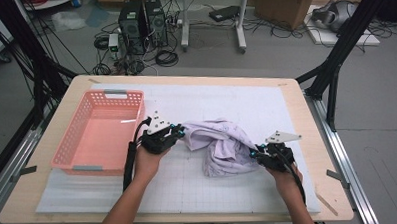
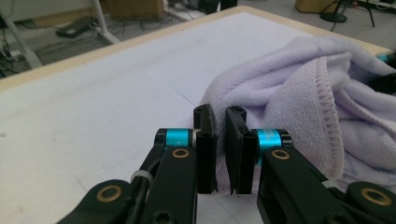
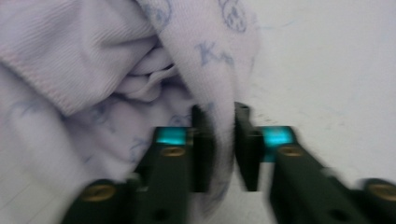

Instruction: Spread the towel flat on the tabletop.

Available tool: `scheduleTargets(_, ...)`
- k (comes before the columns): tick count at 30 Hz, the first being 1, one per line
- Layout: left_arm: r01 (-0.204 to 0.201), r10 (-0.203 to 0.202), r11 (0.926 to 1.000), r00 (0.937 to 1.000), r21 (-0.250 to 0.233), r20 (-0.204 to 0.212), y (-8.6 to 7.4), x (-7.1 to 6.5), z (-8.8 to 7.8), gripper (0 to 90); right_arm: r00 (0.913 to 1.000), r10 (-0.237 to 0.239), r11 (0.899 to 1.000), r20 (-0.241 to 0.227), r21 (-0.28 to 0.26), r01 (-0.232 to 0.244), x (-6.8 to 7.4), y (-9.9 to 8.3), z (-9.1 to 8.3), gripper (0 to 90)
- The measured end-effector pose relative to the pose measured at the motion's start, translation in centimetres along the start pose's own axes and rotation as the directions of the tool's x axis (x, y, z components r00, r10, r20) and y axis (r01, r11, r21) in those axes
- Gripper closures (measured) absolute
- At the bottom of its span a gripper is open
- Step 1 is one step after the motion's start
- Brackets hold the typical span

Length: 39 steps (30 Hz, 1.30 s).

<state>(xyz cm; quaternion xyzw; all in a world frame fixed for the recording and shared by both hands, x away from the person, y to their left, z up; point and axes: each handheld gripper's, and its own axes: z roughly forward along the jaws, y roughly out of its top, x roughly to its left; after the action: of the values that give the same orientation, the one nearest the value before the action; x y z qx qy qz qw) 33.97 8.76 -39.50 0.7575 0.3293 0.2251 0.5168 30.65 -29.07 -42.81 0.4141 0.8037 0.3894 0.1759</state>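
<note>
A crumpled lilac cloth (image 1: 222,146) lies right of centre in the high view, on the white mat (image 1: 266,104) that covers the worktop (image 1: 307,118). In the left gripper view the cloth (image 2: 299,102) fills the right half of the frame, its stitched hem running down toward the lower right. The left gripper (image 1: 179,133) sits at the cloth's left edge; in its own view the left gripper (image 2: 220,122) shows its jaws nearly together, and whether cloth lies between them cannot be told. The right gripper (image 1: 254,153) is at the cloth's lower right edge; in the blurred right gripper view the right gripper (image 3: 220,122) is clamped on a fold of the printed cloth (image 3: 93,56), which runs down between its jaws. A pink basket (image 1: 99,133) stands at centre left in the high view, just beside the left gripper. Computer towers (image 1: 143,24) and cables lie on the floor at upper centre.
</note>
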Motion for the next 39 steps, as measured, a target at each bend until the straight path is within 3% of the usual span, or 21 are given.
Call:
scheduleTargets(1, -0.008, 0.008, 1.0, 1.0, -0.003, -0.005, 0.0, 0.1, -0.2, 83.1, 0.9995, -0.007, 1.0, -0.032, -0.014, 0.006, -0.1, -0.3, -0.2, 84.3)
scheduleTargets(4, -0.041, 0.041, 0.9991, 0.9991, 0.014, -0.009, 0.0, 0.1, -0.2, 83.2, 0.9973, -0.028, 0.999, -0.068, -0.039, 0.025, 0.0, -0.7, -1.9, 85.8)
scheduleTargets(7, -0.05, 0.05, 0.9981, 0.9987, 0.037, 0.006, -0.2, -0.1, 0.3, 83.1, 0.9914, -0.067, 0.997, -0.113, -0.035, 0.063, 0.9, -1.1, -3.8, 86.0)
scheduleTargets(10, -0.048, 0.047, 0.9966, 0.9986, 0.067, 0.023, -0.5, -0.5, 1.3, 81.5, 0.9775, -0.102, 0.995, -0.184, -0.004, 0.103, 2.1, -1.9, -5.1, 85.7)
scheduleTargets(12, -0.018, 0.015, 0.9923, 0.9997, 0.123, 0.021, -0.9, -0.6, 2.2, 69.9, 0.9662, -0.115, 0.992, -0.231, 0.023, 0.123, 2.8, -2.3, -5.4, 79.3)
scheduleTargets(13, 0.016, -0.018, 0.9896, 0.9997, 0.143, 0.013, -1.1, -0.5, 2.6, 62.2, 0.9641, -0.128, 0.991, -0.233, 0.019, 0.136, 3.0, -2.4, -5.4, 71.1)
scheduleTargets(15, 0.057, -0.058, 0.9895, 0.9983, 0.133, 0.006, -1.4, -0.5, 2.7, 52.4, 0.968, -0.123, 0.992, -0.219, -0.016, 0.122, 2.9, -2.2, -5.7, 61.0)
scheduleTargets(17, 0.054, -0.054, 0.9921, 0.9985, 0.113, 0.003, -1.3, -0.6, 2.3, 50.6, 0.9758, -0.103, 0.991, -0.193, -0.102, 0.084, 2.3, -1.5, -6.2, 55.4)
scheduleTargets(18, 0.053, -0.055, 0.9927, 0.9985, 0.108, 0.01, -1.2, -0.5, 2.1, 50.6, 0.9786, -0.101, 0.988, -0.179, -0.137, 0.077, 1.9, -1.0, -6.3, 55.5)
scheduleTargets(21, 0.063, -0.067, 0.9945, 0.9968, 0.083, 0.044, -1.0, -0.6, 1.6, 50.9, 0.9932, -0.066, 0.984, -0.096, -0.173, 0.049, 0.4, 0.7, -5.7, 57.5)
scheduleTargets(23, 0.06, -0.069, 0.9932, 0.9934, 0.1, 0.091, -1.1, -0.9, 1.8, 51.4, 0.9964, -0.05, 0.985, -0.068, -0.167, 0.038, -0.5, 2.0, -4.6, 60.3)
scheduleTargets(26, 0.031, -0.051, 0.9886, 0.9899, 0.147, 0.132, -1.6, -1.8, 2.9, 50.6, 0.9951, -0.066, 0.989, -0.074, -0.136, 0.055, -1.3, 4.0, -1.9, 63.9)
scheduleTargets(27, 0.028, -0.05, 0.9867, 0.9892, 0.16, 0.138, -1.8, -2.0, 3.3, 49.0, 0.9914, -0.085, 0.99, -0.1, -0.121, 0.072, -1.2, 4.7, -0.7, 64.1)
scheduleTargets(29, 0.035, -0.063, 0.9815, 0.9876, 0.188, 0.144, -2.2, -2.2, 4.0, 43.4, 0.9757, -0.084, 0.995, -0.202, -0.069, 0.072, -0.8, 5.8, 1.7, 56.0)
scheduleTargets(30, 0.038, -0.071, 0.977, 0.986, 0.21, 0.151, -2.4, -2.3, 4.4, 43.4, 0.9757, -0.084, 0.995, -0.202, -0.069, 0.072, -0.8, 5.8, 1.7, 56.0)
scheduleTargets(34, 0.021, -0.07, 0.9612, 0.983, 0.275, 0.17, -3.3, -2.9, 5.6, 43.1, 0.95, -0.088, 0.996, -0.3, -0.004, 0.091, -0.2, 6.0, 3.6, 54.9)
scheduleTargets(35, 0.016, -0.069, 0.9571, 0.9827, 0.289, 0.172, -3.4, -3.2, 5.9, 45.0, 0.9416, -0.085, 0.996, -0.326, 0.01, 0.093, -0.1, 5.9, 3.8, 55.5)
scheduleTargets(37, 0.003, -0.05, 0.9585, 0.986, 0.285, 0.159, -3.4, -3.5, 6.0, 50.1, 0.9283, -0.066, 0.995, -0.366, 0.045, 0.089, 0.0, 5.7, 4.3, 56.5)
scheduleTargets(39, -0.012, -0.035, 0.9591, 0.9864, 0.283, 0.161, -3.2, -3.6, 6.0, 66.4, 0.9167, -0.034, 0.995, -0.398, 0.075, 0.069, -0.1, 5.5, 4.5, 60.8)
